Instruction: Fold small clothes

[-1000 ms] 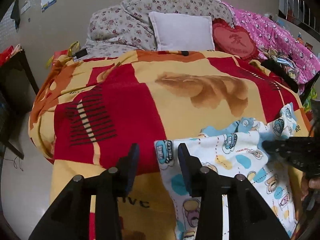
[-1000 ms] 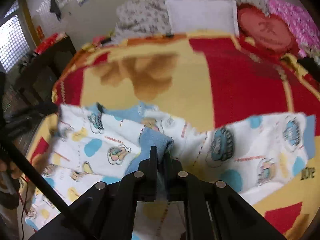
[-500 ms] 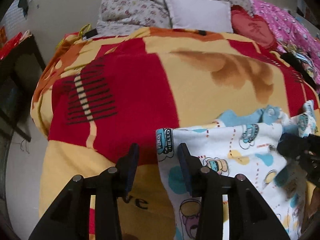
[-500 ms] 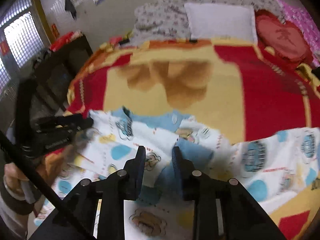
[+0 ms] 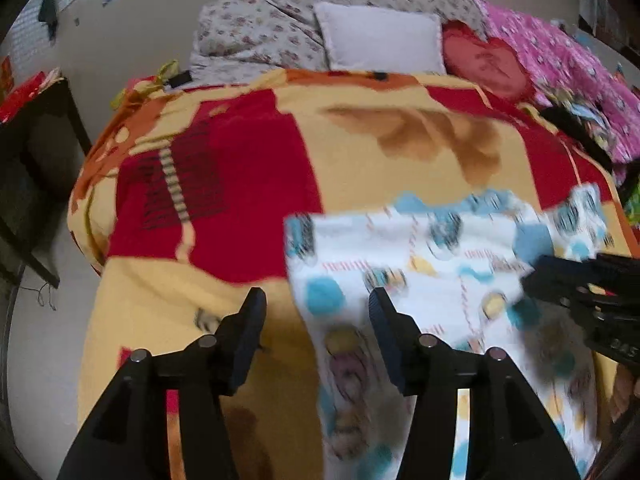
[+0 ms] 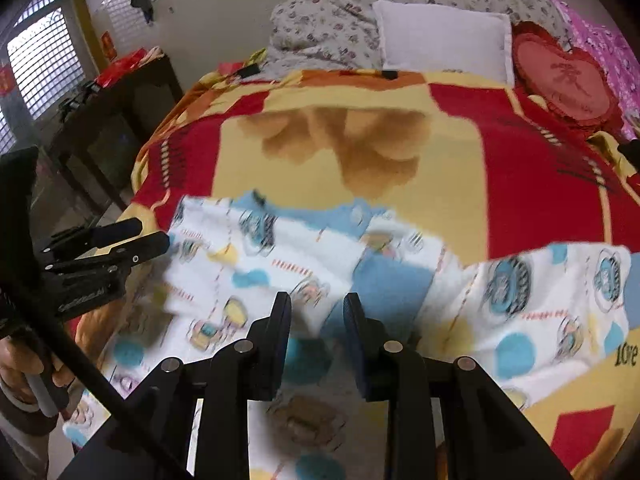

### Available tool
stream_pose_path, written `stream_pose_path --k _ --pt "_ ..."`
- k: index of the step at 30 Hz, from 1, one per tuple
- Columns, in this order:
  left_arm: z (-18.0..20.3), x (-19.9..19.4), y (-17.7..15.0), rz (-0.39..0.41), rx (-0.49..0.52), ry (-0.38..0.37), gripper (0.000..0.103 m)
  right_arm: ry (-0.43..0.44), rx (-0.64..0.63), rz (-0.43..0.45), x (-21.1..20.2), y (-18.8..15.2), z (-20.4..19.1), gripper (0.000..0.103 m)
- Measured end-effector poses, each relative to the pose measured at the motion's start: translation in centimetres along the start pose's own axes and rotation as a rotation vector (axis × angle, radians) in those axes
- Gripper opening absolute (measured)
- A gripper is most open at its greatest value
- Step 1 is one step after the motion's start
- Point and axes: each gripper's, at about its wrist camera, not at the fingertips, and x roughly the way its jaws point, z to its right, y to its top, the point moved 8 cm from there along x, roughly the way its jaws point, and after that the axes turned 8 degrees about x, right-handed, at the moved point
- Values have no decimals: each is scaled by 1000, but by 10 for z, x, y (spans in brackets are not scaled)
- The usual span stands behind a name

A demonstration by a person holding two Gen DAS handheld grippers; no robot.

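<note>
Printed baby garment point(image 6: 400, 280) lies on the blanket point(image 6: 500, 168); left gripper point(image 5: 316, 316) unclenched, just widened over its edge; right gripper point(image 6: 316, 320) released above it.

I see a bed under a red and yellow blanket point(image 6: 460, 184). At its head edge lie a floral quilt point(image 6: 336, 20), a white pillow point(image 6: 444, 40), a red heart cushion point(image 6: 564, 84) and, toward the right corner, a pink cover point(image 5: 560, 72). The wall point(image 6: 240, 20) is beige with papers pinned up. On the left stand a dark cabinet point(image 6: 120, 120) and a barred window point(image 6: 44, 60), bright with daylight.
</note>
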Motion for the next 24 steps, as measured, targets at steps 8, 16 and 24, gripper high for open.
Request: stream_pose_path --k 8,16,24 --pt "1 8 -24 -44 -20 2 55 -49 -50 -24 9 -22 0 32" --pt "-1 6 -27 -61 -19 4 57 -36 22 -4 1 -13 12 46" --pt "9 -23 -14 -38 -22 12 70 9 98 15 -18 -17 29 50"
